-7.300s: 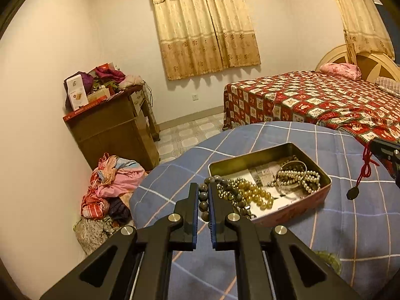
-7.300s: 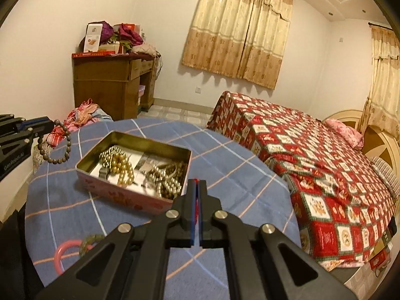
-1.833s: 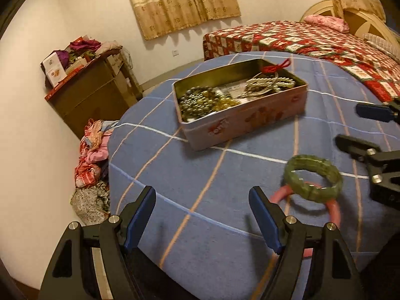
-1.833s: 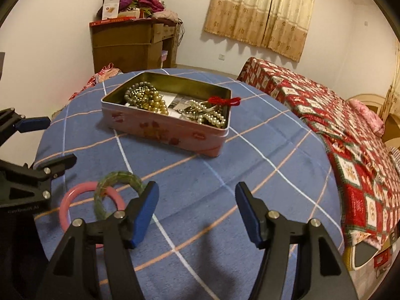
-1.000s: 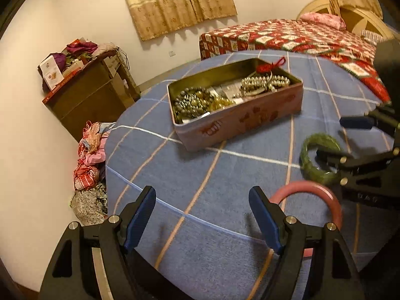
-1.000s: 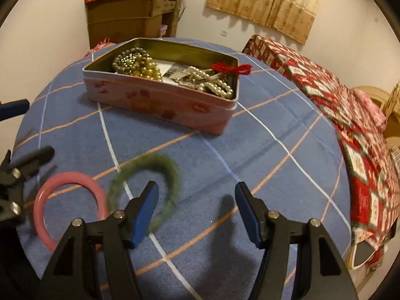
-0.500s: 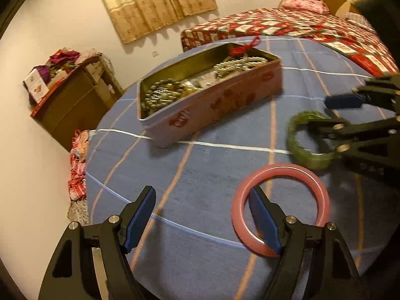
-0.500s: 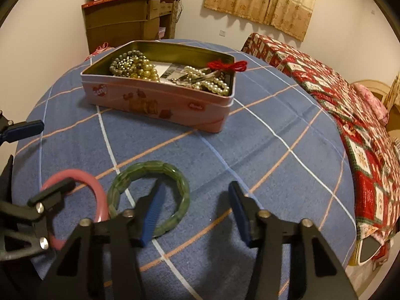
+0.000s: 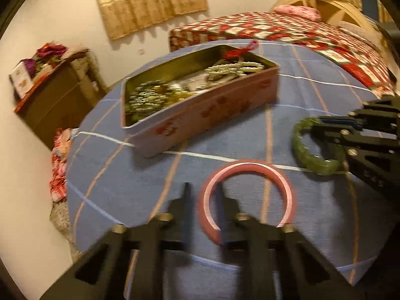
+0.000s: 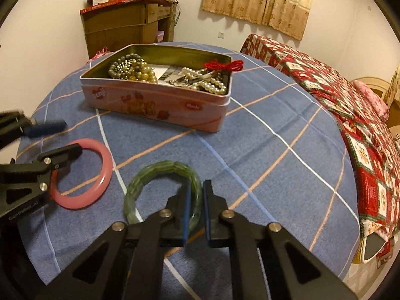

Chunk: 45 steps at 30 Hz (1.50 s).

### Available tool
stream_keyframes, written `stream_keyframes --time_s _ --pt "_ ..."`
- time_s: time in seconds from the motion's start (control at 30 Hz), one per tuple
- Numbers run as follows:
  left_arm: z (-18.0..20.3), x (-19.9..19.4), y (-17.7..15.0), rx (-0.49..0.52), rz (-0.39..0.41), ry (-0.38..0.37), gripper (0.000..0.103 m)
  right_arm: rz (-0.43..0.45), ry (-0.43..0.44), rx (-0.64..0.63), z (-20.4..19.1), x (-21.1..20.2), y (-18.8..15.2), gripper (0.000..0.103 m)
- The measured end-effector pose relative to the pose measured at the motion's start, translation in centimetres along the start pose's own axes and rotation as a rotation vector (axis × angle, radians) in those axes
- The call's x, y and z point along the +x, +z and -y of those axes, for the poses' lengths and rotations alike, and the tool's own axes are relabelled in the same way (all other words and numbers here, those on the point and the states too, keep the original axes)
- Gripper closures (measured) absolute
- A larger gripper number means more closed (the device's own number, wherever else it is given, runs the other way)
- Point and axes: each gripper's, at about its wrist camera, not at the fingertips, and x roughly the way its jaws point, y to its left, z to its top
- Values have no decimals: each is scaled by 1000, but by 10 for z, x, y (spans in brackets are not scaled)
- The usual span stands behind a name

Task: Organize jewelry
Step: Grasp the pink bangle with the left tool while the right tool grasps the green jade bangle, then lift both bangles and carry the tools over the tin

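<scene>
A pink tin (image 10: pixel 155 105) holding bead and pearl strands and a red cord stands on the blue checked tablecloth (image 10: pixel 275 155); it also shows in the left wrist view (image 9: pixel 200 110). My right gripper (image 10: pixel 195 200) is shut on the right side of a green bangle (image 10: pixel 160 172), also seen in the left wrist view (image 9: pixel 312 147). My left gripper (image 9: pixel 202 197) straddles the left rim of a pink bangle (image 9: pixel 245 195), its jaws narrowed but motion-blurred with a gap showing. The pink bangle (image 10: pixel 85 175) lies flat on the cloth.
A bed with a red patterned cover (image 10: pixel 350 105) stands to the right of the round table. A wooden cabinet (image 10: pixel 122 27) piled with items stands by the back wall. Clothes lie on the floor (image 9: pixel 60 160) at the left.
My right gripper has closed onto the green bangle. My left gripper has moved onto the pink bangle's rim and its jaws have narrowed around it.
</scene>
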Motion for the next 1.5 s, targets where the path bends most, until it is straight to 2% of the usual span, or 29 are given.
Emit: stream_keyframes --time_s 0.23,0.5,0.7,1.0,1.5 --pt "-6 -8 0 -16 27 36 94 47 -22 1 1 -10 1 95" --pt "-24 -44 16 -31 144 162 94 122 -71 -14 -2 -27 8 95" --pt "-36 -57 22 -73 186 206 94 170 -113 -12 3 -39 15 95" --pt "-43 -71 32 -112 239 224 94 241 -165 -9 3 -56 25 95" --pt "-44 -94 47 -131 306 218 94 299 -187 -2 7 -74 34 95"
